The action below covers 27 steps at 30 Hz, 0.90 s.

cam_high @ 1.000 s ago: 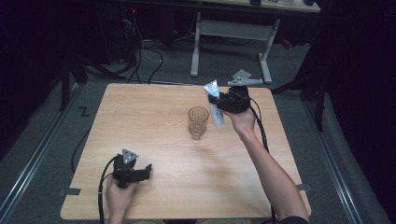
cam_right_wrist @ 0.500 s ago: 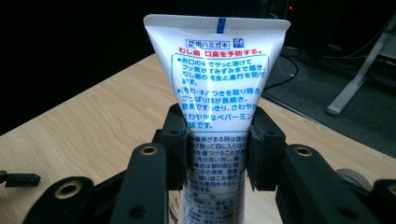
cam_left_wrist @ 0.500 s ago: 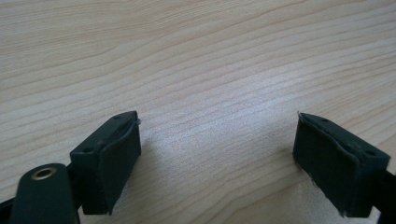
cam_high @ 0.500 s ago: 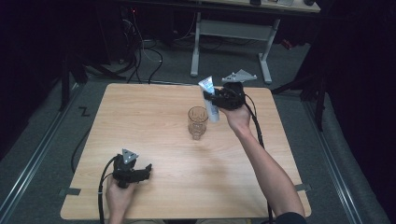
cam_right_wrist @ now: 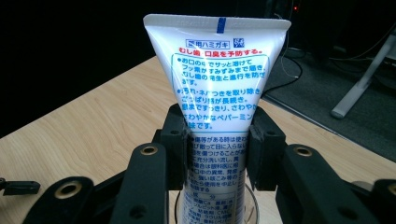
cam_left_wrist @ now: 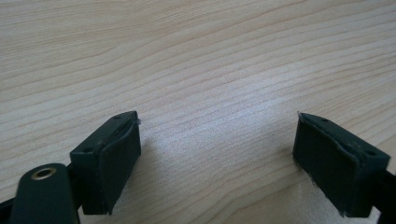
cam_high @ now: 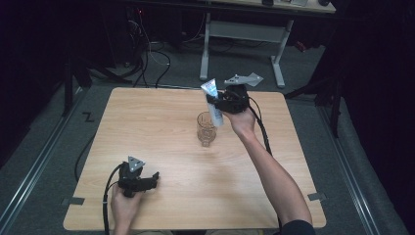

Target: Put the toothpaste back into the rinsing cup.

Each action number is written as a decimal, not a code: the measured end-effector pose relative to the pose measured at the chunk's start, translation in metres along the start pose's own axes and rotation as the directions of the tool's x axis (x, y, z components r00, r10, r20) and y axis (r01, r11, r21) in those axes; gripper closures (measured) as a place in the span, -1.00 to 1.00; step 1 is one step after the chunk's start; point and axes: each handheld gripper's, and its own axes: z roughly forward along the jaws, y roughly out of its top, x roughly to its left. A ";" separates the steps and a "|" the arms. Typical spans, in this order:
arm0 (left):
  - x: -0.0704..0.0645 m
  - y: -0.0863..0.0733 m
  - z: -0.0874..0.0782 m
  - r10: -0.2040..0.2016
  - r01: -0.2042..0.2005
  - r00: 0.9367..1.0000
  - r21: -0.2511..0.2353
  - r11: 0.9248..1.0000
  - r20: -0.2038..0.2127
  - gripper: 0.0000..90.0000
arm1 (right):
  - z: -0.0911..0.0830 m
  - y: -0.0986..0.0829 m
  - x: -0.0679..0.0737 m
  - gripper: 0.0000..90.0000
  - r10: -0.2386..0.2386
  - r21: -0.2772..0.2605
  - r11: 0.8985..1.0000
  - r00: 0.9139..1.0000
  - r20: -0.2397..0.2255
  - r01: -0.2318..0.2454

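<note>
A clear glass (cam_high: 206,129) stands near the middle of the wooden table (cam_high: 147,127). My right gripper (cam_high: 219,104) is shut on a white toothpaste tube (cam_high: 213,102) and holds it upright over the glass's right rim. In the right gripper view the tube (cam_right_wrist: 218,107) rises between the black pads (cam_right_wrist: 177,149), crimped end up, and its lower end dips into the glass rim (cam_right_wrist: 254,212). My left gripper (cam_high: 152,179) rests low at the table's front left, open. Its pads (cam_left_wrist: 114,158) stand wide apart over bare wood.
A white-legged desk frame (cam_high: 242,34) stands on the floor beyond the far table edge. Cables (cam_high: 151,54) lie on the floor at the back left. The right forearm (cam_high: 274,181) crosses the table's right half.
The right gripper has lifted and tipped the toothpaste tube more upright, shifting slightly back over the glass. The left gripper has stayed where it was.
</note>
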 end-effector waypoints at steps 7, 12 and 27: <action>0.000 0.000 0.000 0.000 0.000 1.000 0.000 1.000 0.000 -0.66 | 0.007 0.002 0.003 0.44 -0.006 0.006 1.000 1.000 -0.002 0.006; 0.000 0.000 0.000 -0.001 0.001 1.000 0.000 1.000 0.000 -0.66 | 0.009 0.002 0.004 0.44 -0.016 0.008 1.000 1.000 0.003 0.016; 0.000 0.000 0.000 0.001 -0.001 1.000 0.001 1.000 0.000 -0.66 | 0.022 -0.002 0.004 0.43 -0.027 0.022 0.999 0.999 0.030 0.026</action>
